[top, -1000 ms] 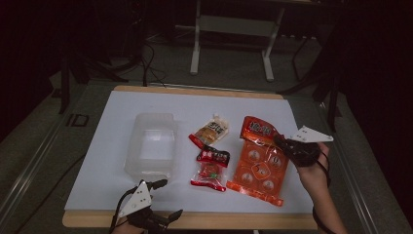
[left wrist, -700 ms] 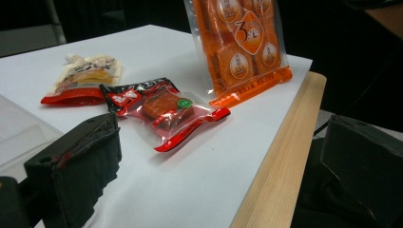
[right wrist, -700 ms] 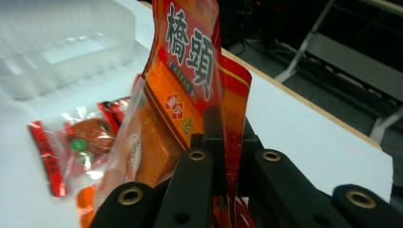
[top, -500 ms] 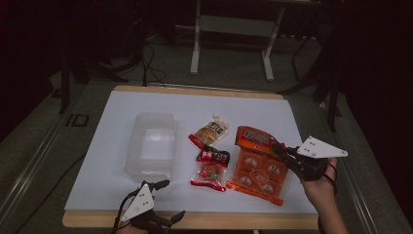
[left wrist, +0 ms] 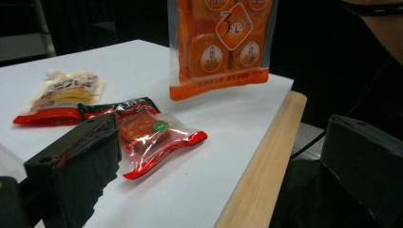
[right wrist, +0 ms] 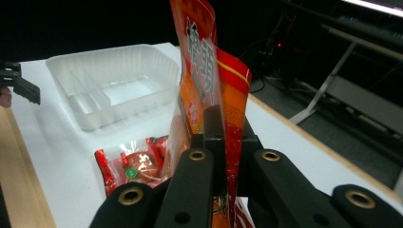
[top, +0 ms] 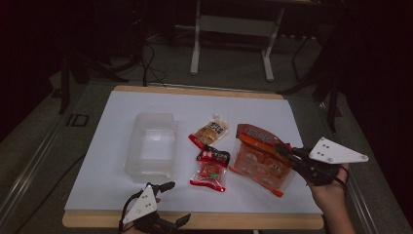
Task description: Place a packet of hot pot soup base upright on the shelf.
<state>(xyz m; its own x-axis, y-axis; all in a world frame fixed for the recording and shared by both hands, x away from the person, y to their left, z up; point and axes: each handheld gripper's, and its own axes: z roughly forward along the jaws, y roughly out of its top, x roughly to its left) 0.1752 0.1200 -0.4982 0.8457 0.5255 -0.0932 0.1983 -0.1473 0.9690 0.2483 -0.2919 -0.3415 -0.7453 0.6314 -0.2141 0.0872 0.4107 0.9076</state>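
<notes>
My right gripper (top: pixel 286 151) is shut on the top edge of a large orange snack bag (top: pixel 258 157), which hangs tilted above the white table's right side. In the right gripper view the jaws (right wrist: pixel 221 137) pinch the bag (right wrist: pixel 209 61), which stands upright in front of the camera. In the left gripper view the bag (left wrist: pixel 221 42) floats clear of the tabletop. My left gripper (top: pixel 175 202) rests open at the front edge, nothing between its jaws (left wrist: pixel 223 137).
A clear plastic tray (top: pixel 155 117) stands left of centre. Three small packets lie mid-table: a beige and red pouch (top: pixel 210 130), a black and red one (top: pixel 213 156), and a clear red one (top: pixel 209 176). The table's wooden front edge (top: pixel 243 220) is close to my left gripper.
My right gripper has risen and drawn back to the right with the orange bag, lifting it off the table. The left gripper has stayed put.
</notes>
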